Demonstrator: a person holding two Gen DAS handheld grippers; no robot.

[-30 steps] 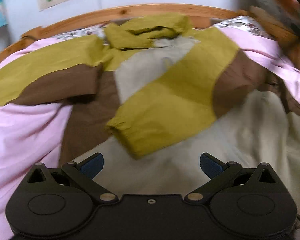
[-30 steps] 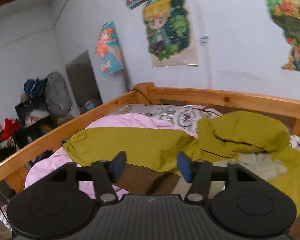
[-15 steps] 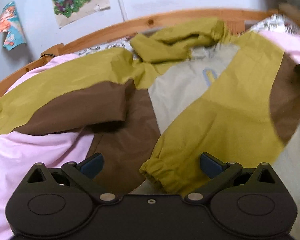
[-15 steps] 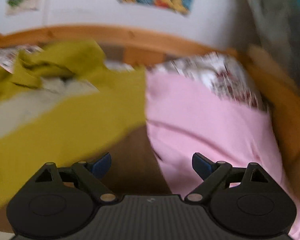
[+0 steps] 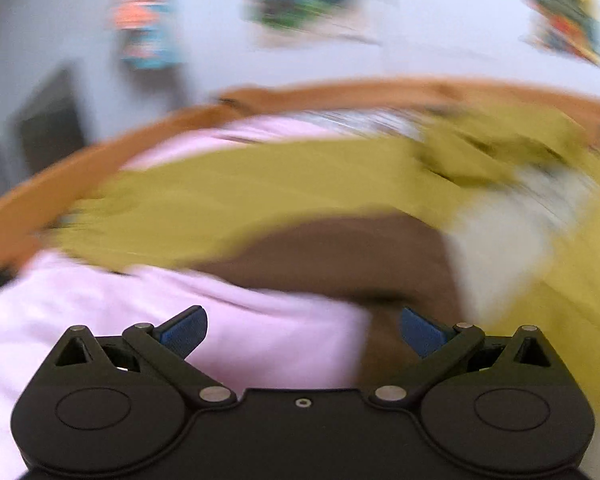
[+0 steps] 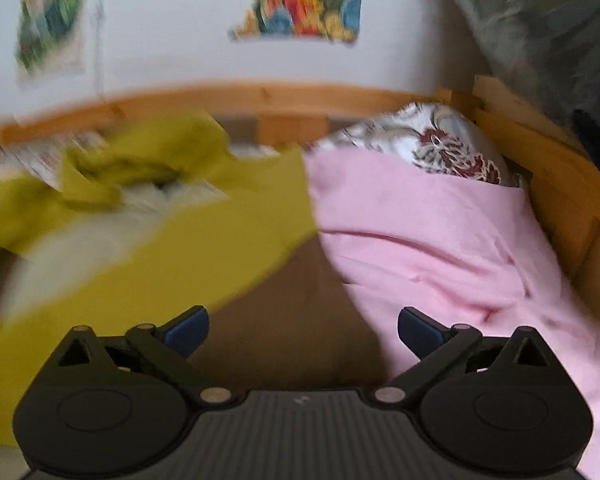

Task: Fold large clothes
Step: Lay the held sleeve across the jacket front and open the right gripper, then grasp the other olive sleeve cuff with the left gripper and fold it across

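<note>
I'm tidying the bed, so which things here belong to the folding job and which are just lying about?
Folding job: jacket, left gripper, right gripper, its jaws opening with nothing between them.
Lying about: pink sheet, patterned pillow, wall posters, wooden bed frame.

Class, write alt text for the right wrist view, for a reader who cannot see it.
The right gripper, its jaws opening with nothing between them, hovers over a mustard, brown and cream jacket spread on a pink sheet. A wooden bed frame and wall posters lie beyond.
</note>
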